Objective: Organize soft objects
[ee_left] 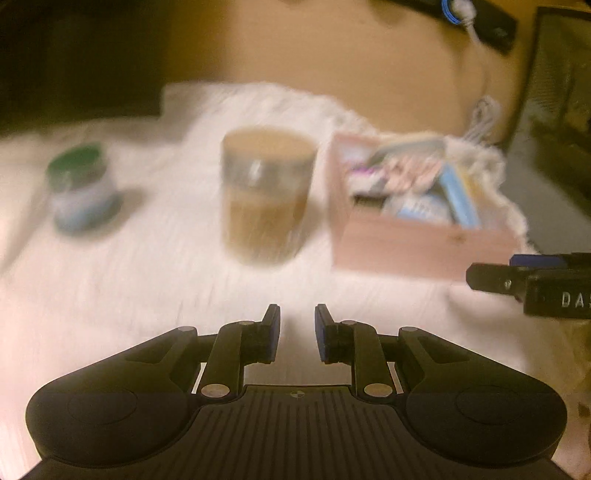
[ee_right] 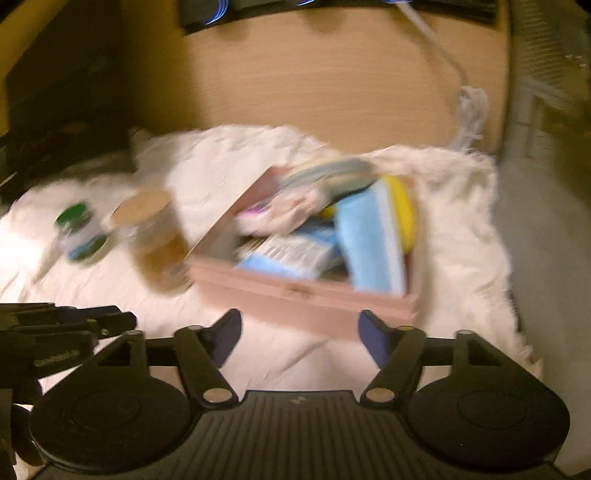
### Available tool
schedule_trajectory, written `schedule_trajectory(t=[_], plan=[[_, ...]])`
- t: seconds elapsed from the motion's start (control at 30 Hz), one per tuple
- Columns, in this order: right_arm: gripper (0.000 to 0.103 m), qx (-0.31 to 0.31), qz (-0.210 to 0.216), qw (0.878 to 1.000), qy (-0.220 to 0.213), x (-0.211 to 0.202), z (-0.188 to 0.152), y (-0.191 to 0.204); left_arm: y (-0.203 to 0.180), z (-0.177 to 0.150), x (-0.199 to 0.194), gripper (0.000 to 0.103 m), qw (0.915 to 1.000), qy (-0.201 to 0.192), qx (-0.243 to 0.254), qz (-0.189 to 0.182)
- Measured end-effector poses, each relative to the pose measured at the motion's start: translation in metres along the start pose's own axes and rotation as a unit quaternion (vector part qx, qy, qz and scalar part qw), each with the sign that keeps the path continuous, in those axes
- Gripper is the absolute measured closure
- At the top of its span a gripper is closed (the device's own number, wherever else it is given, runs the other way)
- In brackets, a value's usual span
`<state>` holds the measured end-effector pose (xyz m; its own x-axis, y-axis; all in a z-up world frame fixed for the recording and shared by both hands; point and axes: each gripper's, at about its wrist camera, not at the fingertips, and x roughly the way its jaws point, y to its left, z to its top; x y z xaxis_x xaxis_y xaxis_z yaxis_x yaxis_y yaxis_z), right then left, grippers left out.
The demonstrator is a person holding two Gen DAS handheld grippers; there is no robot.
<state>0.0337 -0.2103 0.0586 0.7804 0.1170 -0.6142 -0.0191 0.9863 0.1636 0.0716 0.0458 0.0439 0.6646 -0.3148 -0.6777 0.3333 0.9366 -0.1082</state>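
Observation:
A pink box (ee_left: 417, 251) (ee_right: 306, 302) stands on a white furry cloth (ee_left: 147, 280) (ee_right: 461, 229). It holds soft things: a blue sponge (ee_right: 365, 243), a yellow sponge (ee_right: 402, 210), a pale cloth (ee_right: 280, 218) and blue-white packets (ee_right: 291, 254). My left gripper (ee_left: 297, 332) hovers over the cloth in front of the box, its jaws a narrow gap apart with nothing between them. My right gripper (ee_right: 299, 336) is open wide and empty, just short of the box's near wall. Each gripper shows at the edge of the other's view, blurred.
A cork-lidded jar (ee_left: 266, 192) (ee_right: 155, 240) and a small green-lidded jar (ee_left: 79, 188) (ee_right: 79, 232) stand left of the box. Behind lie the wooden tabletop (ee_right: 332, 85), a white cable (ee_right: 469, 110) and dark devices (ee_left: 491, 26). A dark shape fills the far left.

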Motion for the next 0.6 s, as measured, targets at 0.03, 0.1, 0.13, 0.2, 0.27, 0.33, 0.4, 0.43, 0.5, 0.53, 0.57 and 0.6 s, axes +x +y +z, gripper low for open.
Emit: schedule_trajectory(t=[0.03, 0.1, 0.13, 0.2, 0.27, 0.33, 0.4, 0.43, 0.5, 0.53, 0.57, 0.6], plan=[[0.030, -0.009, 0.007, 1.000, 0.006, 0.003, -0.007, 0.003, -0.003, -0.009, 0.000, 0.080, 0.9999, -0.007, -0.006, 0.009], [0.030, -0.025, 0.016, 0.999, 0.024, 0.013, -0.020, 0.009, -0.010, -0.021, 0.003, 0.080, 0.9996, -0.010, -0.010, 0.025], [0.030, -0.034, 0.021, 0.999, 0.031, 0.019, -0.025, 0.010, -0.016, -0.029, 0.006, 0.080, 0.9993, -0.008, -0.012, 0.033], [0.030, -0.048, 0.024, 0.997, 0.050, 0.030, -0.034, 0.011, -0.026, -0.035, 0.005, 0.079, 0.9982, -0.019, -0.006, 0.056], [0.027, -0.052, 0.020, 0.996, 0.065, 0.038, -0.042, 0.010, -0.033, -0.036, 0.005, 0.079, 0.9975, -0.019, -0.005, 0.068], [0.019, -0.065, 0.011, 0.997, 0.049, 0.037, -0.048, 0.011, -0.041, -0.039, 0.004, 0.078, 0.9971, -0.019, -0.006, 0.073], [0.004, -0.062, 0.000, 0.997, 0.045, 0.039, -0.049, 0.008, -0.047, -0.041, 0.006, 0.078, 0.9958, -0.027, -0.005, 0.088], [0.000, -0.056, -0.007, 0.997, 0.047, 0.042, -0.049, 0.006, -0.049, -0.043, 0.006, 0.078, 0.9950, -0.032, -0.003, 0.095], [0.000, -0.036, -0.009, 0.998, 0.050, 0.047, -0.047, 0.000, -0.052, -0.047, 0.004, 0.078, 0.9940, -0.039, 0.000, 0.102], [0.000, -0.037, -0.011, 0.998, 0.050, 0.048, -0.047, 0.000, -0.053, -0.048, 0.003, 0.078, 0.9940, -0.040, -0.004, 0.102], [0.000, -0.041, -0.010, 0.998, 0.051, 0.049, -0.046, 0.000, -0.051, -0.049, 0.002, 0.078, 0.9942, -0.040, -0.010, 0.099], [0.000, -0.045, -0.008, 0.998, 0.050, 0.050, -0.045, 0.000, -0.051, -0.049, 0.001, 0.078, 0.9946, -0.039, -0.016, 0.095]])
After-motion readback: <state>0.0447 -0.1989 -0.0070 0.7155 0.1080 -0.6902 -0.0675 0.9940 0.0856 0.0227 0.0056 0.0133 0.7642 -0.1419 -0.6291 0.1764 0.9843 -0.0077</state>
